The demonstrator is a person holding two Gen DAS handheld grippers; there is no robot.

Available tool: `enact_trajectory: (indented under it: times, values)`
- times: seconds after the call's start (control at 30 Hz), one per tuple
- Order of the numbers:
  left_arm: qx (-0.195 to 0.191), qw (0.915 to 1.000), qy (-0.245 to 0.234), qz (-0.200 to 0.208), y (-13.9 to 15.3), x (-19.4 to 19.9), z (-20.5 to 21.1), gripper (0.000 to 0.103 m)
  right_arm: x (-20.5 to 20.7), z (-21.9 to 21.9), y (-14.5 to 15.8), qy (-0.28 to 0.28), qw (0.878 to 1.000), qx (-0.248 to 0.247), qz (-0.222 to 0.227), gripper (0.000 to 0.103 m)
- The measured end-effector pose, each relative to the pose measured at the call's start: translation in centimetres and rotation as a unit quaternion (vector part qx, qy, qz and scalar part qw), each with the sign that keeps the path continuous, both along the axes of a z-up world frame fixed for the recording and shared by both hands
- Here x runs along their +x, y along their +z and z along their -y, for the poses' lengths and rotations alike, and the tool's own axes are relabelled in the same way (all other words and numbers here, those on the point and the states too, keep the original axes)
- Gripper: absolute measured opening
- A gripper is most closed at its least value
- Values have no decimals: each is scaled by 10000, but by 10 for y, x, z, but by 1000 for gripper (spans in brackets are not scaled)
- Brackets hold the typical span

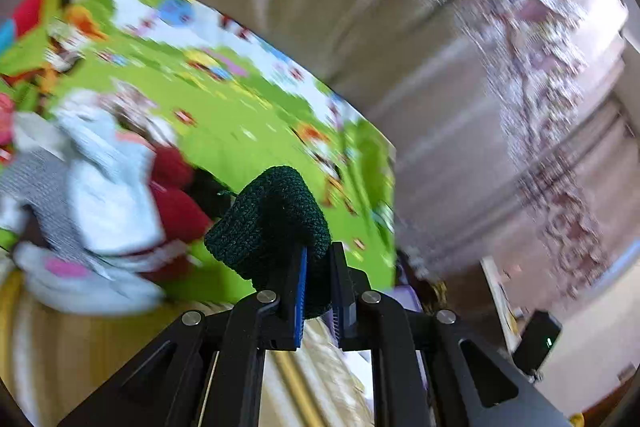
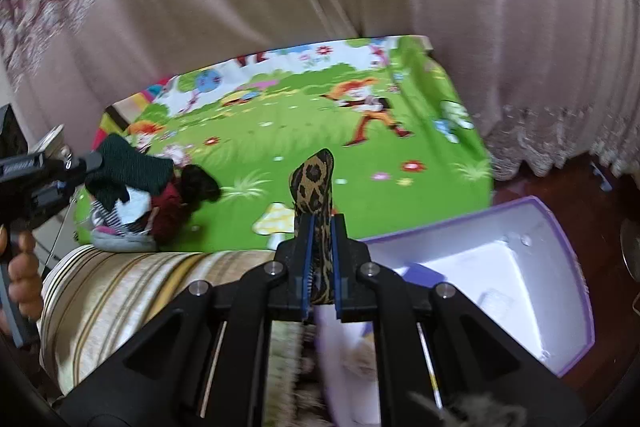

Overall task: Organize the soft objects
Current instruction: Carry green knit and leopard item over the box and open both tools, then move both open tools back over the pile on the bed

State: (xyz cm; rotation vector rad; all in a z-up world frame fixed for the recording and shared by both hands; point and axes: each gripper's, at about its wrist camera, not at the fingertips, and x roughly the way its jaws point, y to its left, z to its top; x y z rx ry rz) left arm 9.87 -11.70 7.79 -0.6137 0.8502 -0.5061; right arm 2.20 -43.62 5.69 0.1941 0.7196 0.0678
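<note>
Gripping green knit [image 1: 272, 215], leopard sock [image 2: 314, 187]

Left hand-held gripper [image 1: 318, 267] clamping dark green knit piece [image 1: 268, 215], blurred clothes pile [image 1: 104, 203], cartoon mat [image 1: 248, 123]

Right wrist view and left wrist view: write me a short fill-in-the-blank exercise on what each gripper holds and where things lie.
1. The left gripper is shut on a dark ____ knitted piece.
2. The right gripper is shut on a ____-print strip.
3. The open white box has a ____ rim.
4. The heap of soft things lies on a cartoon mat that is mostly ____.

Missing words: green; leopard; purple; green
</note>
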Motion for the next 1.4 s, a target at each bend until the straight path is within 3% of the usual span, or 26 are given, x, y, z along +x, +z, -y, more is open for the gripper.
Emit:
enact_trajectory:
  times: [0.27,0.43,0.67,0.73,0.83,0.97,1.4]
  values:
    - [75,9923,-1209,-256,-16,-20,95,11,-23,55,-5,-684,9976,-69,-71,11]
    - [211,9800,-1932,-434,-27,-43,145,11,-32,79,-6,-990,9950,-92,-92,11]
    - [453,9623,-2589,-696,-45,-68,192,11,-38,91,-10,-1139,9934,-69,-123,13]
    - [511,9567,-2733,-861,-54,-72,202,17,-39,94,-11,-1206,9926,-49,-139,22]
    - [555,9507,-2878,-1017,-62,-75,209,23,-43,99,-11,-1325,9911,-41,-138,53]
    - [529,9536,-2791,-999,-61,-74,202,41,-44,102,-12,-1349,9908,-16,-121,56]
    - [541,9681,-2360,-643,-44,-59,181,41,-38,88,-12,-1156,9931,-12,-179,57]
